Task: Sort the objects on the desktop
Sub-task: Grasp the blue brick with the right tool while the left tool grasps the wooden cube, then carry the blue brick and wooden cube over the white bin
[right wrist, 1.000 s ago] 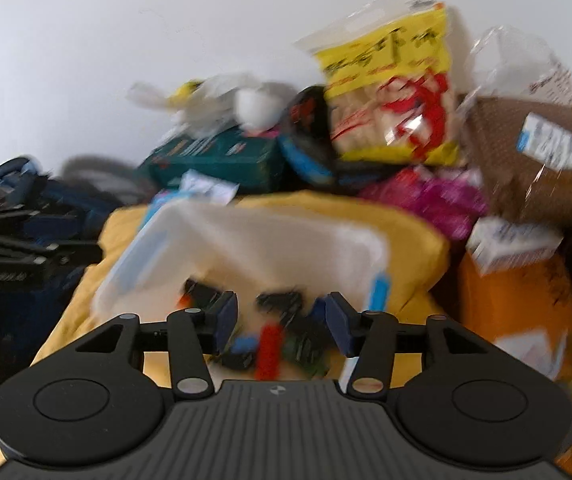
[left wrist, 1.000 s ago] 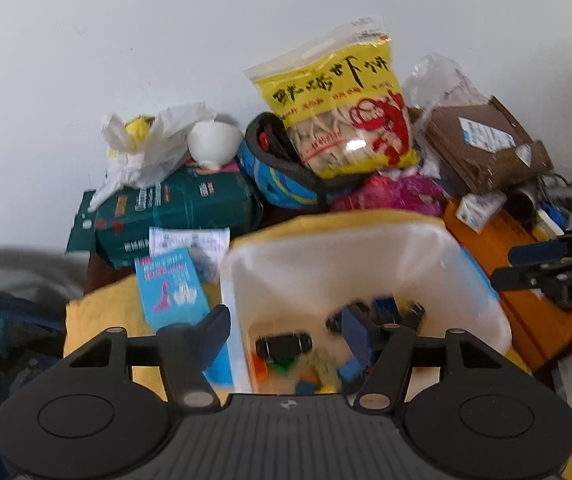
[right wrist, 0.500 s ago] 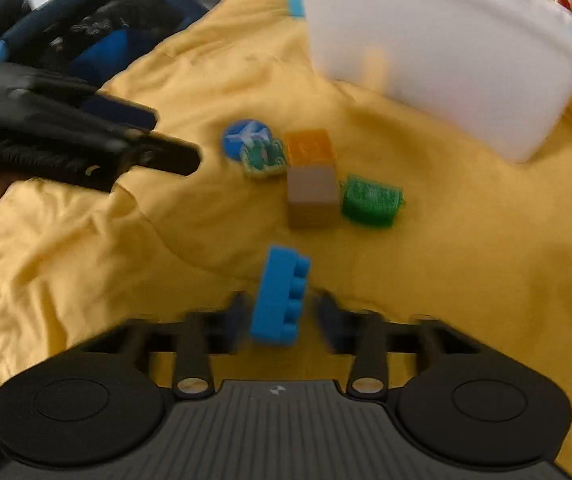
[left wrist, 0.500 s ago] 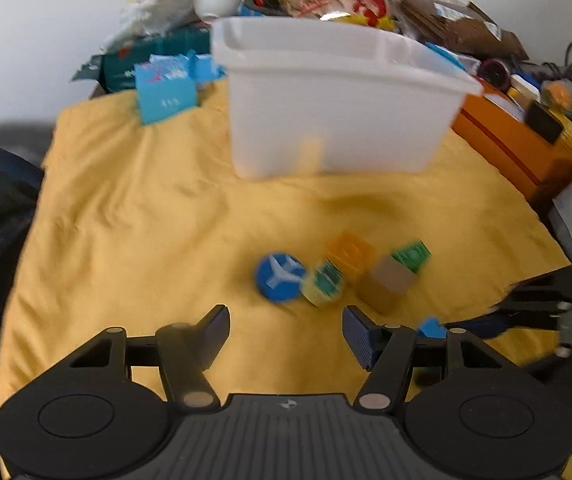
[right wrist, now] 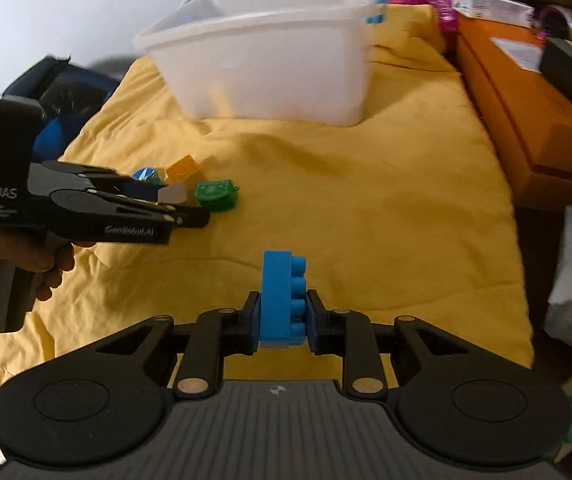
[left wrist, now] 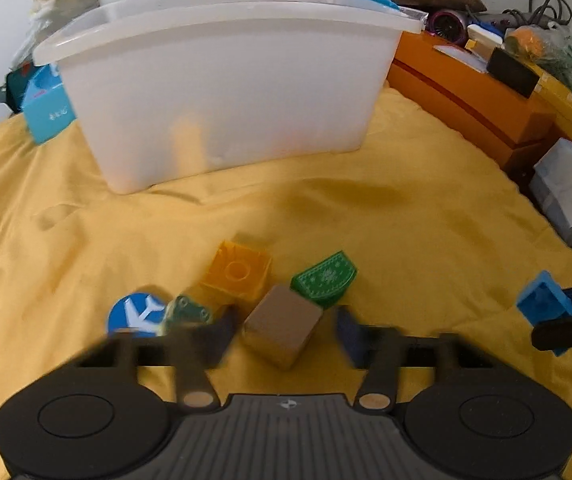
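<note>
Right tongs [right wrist: 284, 322]: clamped on the blue studded brick [right wrist: 284, 300], brick upright between the pads, lifted clear of the yellow cloth [right wrist: 365, 216]. Half a second ago the same brick lay loose on the cloth just ahead of the then-parted tongs; the pick is made.

Left tongs [left wrist: 282, 334]: spread wide, low over the cloth, straddling the tan block [left wrist: 282, 326]. Pads blurred, not yet touching it as far as can be told. Half a second ago they hung farther back from the cluster; a second ago both views looked down into the white bin [left wrist: 222, 76].

Remaining loose pieces, left wrist view: orange brick [left wrist: 238, 270] at 11 o'clock of the tan block, touching or nearly so; green tile [left wrist: 323, 278] at 1 o'clock; round blue airplane disc [left wrist: 136, 314] and a small greenish piece [left wrist: 186, 314] at 9 o'clock.

Bin sits upright at 12 o'clock, well apart from the cluster.

Judgement: one piece in hand, one about to be gripped. Next, the blue brick likely goes to the bin; crowding by the orange brick could spoil the left grasp.
</note>
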A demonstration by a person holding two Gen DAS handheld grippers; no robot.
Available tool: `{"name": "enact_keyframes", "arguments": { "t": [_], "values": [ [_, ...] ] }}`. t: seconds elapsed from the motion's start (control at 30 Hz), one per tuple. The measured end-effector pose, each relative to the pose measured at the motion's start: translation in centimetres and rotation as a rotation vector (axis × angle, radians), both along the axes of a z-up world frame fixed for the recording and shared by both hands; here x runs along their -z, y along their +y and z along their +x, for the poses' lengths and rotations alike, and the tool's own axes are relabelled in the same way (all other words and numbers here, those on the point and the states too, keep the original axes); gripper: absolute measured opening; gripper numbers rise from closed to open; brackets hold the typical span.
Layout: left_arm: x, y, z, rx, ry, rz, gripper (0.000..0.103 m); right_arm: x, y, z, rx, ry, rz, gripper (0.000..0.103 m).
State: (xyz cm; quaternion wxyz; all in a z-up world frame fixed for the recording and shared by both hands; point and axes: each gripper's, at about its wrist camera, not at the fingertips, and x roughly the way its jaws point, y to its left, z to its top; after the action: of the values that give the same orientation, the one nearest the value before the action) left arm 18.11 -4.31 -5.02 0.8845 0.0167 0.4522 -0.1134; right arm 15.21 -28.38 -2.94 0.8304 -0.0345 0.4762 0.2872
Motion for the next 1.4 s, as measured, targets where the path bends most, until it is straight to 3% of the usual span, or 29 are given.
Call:
{"name": "enact_keyframes", "arguments": {
  "t": [0.2, 0.4, 0.6, 0.87, 1.1, 1.4],
  "values": [
    [-2.6, 1.2, -1.8, 0.004, -0.037, -0.027, 0.041, -1.7, -0.9, 0.8, 0.024, -0.027, 0.064, 0.025],
    [-8.5, 4.5, -3.6, -0.056, -0.09, -0.077, 0.042, -6.2, -0.1, 4.1, 0.015, -0.102, 0.139, 0.025],
    [-14.7, 7.8, -1.3, -0.116, -0.146, -0.116, 0.042, -12.0, 1.9, 9.2, 0.0, -0.199, 0.169, 0.025],
    [-20.7, 9.6, 5.1, -0.12, -0.174, -0.097, 0.042, -17.0, 3.9, 15.8, 0.006, -0.181, 0.171, 0.025],
    [-23.4, 9.1, 10.0, -0.118, -0.157, -0.09, 0.042, -18.0, 5.5, 18.4, -0.001, -0.153, 0.125, 0.025],
    [-22.6, 8.5, 13.7, -0.126, -0.097, -0.068, 0.042, -17.0, 6.7, 20.9, 0.004, -0.112, 0.065, 0.025]
  ]
}}
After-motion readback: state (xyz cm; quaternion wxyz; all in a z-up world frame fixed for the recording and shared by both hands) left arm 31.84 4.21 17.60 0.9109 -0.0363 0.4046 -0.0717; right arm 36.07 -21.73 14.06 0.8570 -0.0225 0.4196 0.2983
